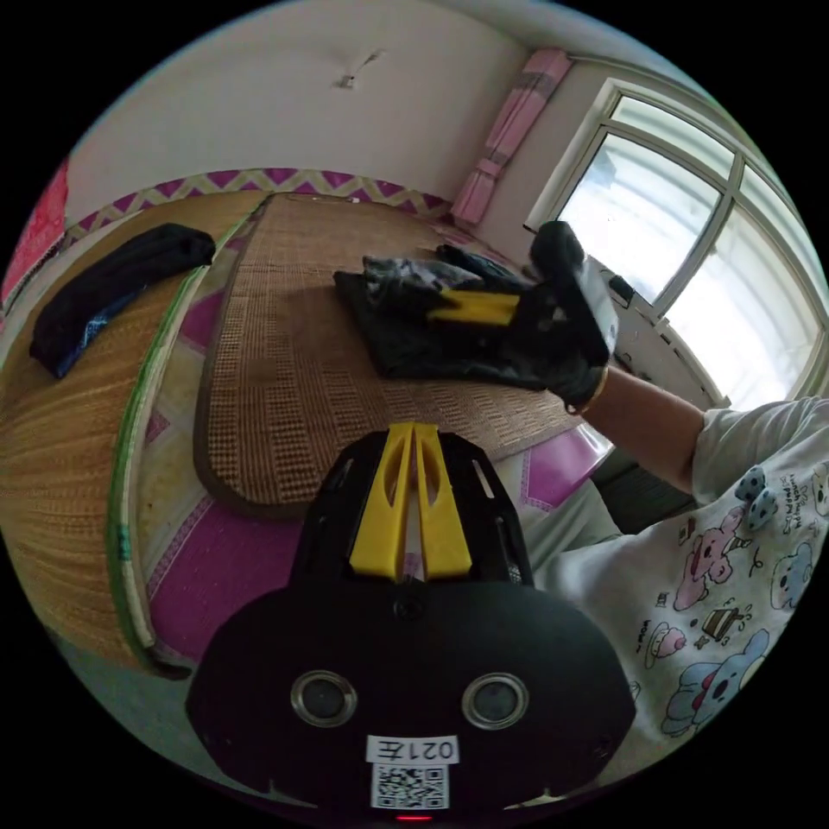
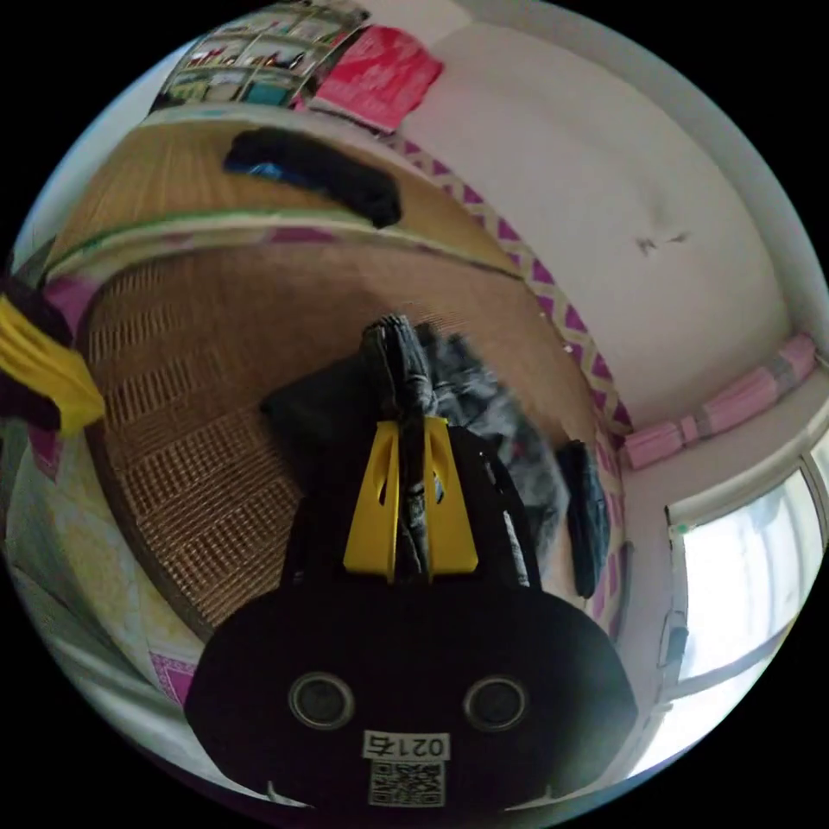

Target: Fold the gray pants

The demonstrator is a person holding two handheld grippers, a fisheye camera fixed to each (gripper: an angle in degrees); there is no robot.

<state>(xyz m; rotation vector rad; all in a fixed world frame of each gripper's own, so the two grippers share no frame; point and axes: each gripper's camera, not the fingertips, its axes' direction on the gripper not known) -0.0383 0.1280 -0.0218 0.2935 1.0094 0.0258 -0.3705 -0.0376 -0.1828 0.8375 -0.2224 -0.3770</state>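
Gray crumpled pants [image 1: 432,332] lie on woven straw mat [image 1: 285,371]; right tool [image 2: 413,423] clenched on a bunched fold, gloved hand [image 1: 574,345] extended. Left tool [image 1: 413,432] closed, empty, apart.

Left gripper [image 1: 413,432] fingers together, empty; right gripper [image 2: 413,425] fingers pinching cloth.

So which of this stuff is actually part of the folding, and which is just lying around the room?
Part of the job:
gray pants, on the woven mat
right gripper, shut on a fold of the pants
left gripper, jaws together, holding nothing

Lying about:
dark bundle on the far mat
pink curtain
window
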